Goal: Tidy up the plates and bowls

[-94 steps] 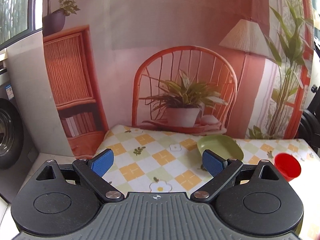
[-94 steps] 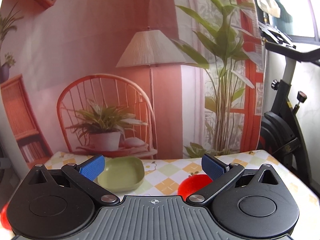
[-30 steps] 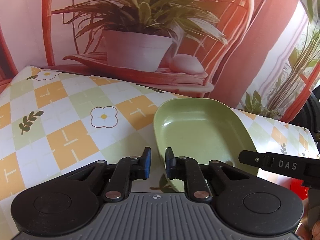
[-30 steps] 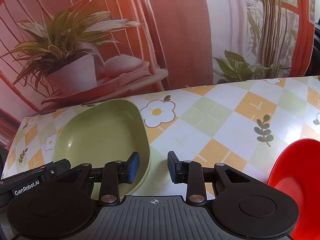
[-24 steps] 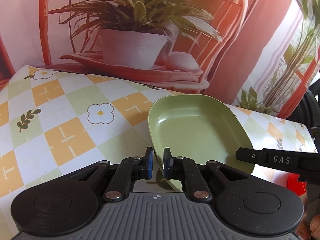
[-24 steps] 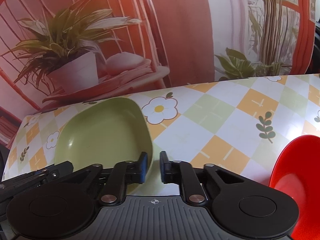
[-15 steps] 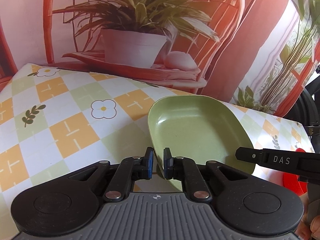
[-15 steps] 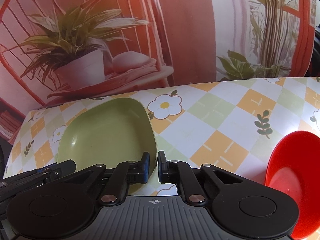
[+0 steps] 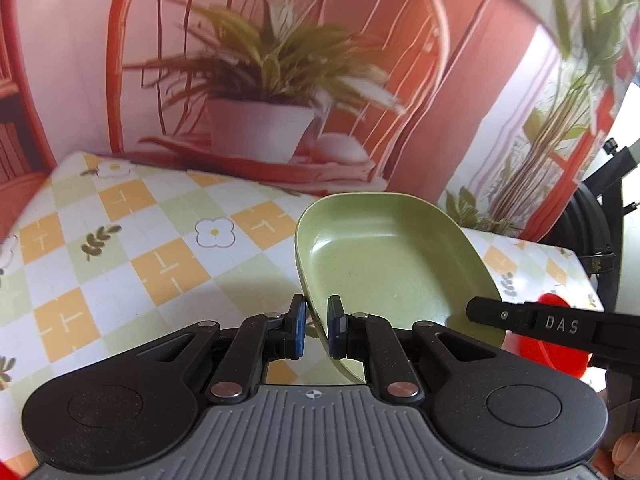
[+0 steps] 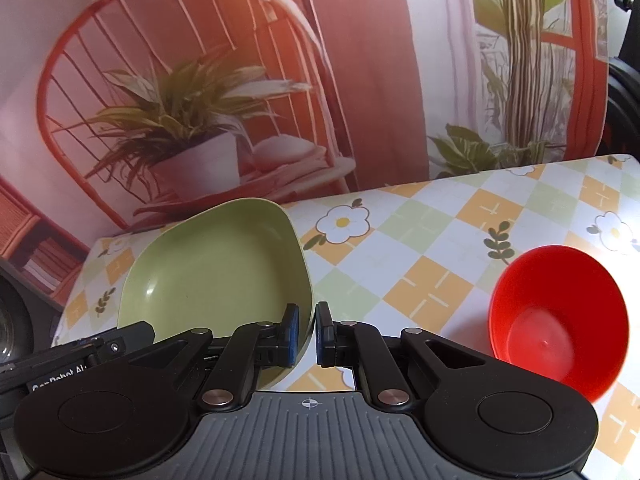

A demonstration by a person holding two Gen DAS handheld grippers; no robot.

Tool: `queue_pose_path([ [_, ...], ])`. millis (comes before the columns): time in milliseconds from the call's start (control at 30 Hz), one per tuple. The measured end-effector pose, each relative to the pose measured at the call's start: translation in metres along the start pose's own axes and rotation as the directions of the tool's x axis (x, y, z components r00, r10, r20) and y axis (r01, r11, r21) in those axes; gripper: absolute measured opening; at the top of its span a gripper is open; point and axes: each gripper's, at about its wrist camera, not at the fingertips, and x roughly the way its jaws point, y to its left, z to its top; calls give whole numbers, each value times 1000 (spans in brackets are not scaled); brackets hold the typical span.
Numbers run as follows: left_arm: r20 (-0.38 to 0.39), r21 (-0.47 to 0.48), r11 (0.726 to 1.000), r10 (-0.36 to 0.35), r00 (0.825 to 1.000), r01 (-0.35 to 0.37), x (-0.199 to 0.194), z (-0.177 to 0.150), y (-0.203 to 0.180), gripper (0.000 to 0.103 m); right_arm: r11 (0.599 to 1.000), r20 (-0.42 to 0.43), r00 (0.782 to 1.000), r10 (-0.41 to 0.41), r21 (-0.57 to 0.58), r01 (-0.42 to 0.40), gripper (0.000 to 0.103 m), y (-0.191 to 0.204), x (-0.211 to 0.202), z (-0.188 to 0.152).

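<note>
1. Both tongs have closed onto the pale green rounded-rectangular plastic plate (image 9: 394,264) since three seconds ago, when they hung wide open far back from it; the plate now appears raised off the surface.
2. Count: one green plate, one glossy red round plastic bowl (image 10: 558,314), two tongs.
3. The plate's long axis runs away from the cameras toward the printed backdrop (image 10: 360,80); it opens upward and tilts.
4. The left tongs (image 9: 317,330) pinch the plate's near-left rim, pads nearly together; the right tongs (image 10: 307,336) pinch its near-right rim likewise.
5. The red bowl rests on the checked, flower-patterned surface (image 10: 440,280) to the right of the plate, apart from it, tipped with its mouth toward the plate.
</note>
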Motion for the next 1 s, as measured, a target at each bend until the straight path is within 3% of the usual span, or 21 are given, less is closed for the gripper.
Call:
queue_pose_path([
  [267,62,26,999,-36,997,34,-49,-11,-26,12,1000,47,999,-6,4,6,8,-5,-55,-18],
  [633,85,79,993,-98,992,92,-106,-43,-51,12,1000,99,995,16,11,-18,9,-21,-128,-65],
  [1000,79,157,983,-105,991,92,-133,-85,-59,13,999,165,986,20,38,-26,9,-31,-165,-120],
])
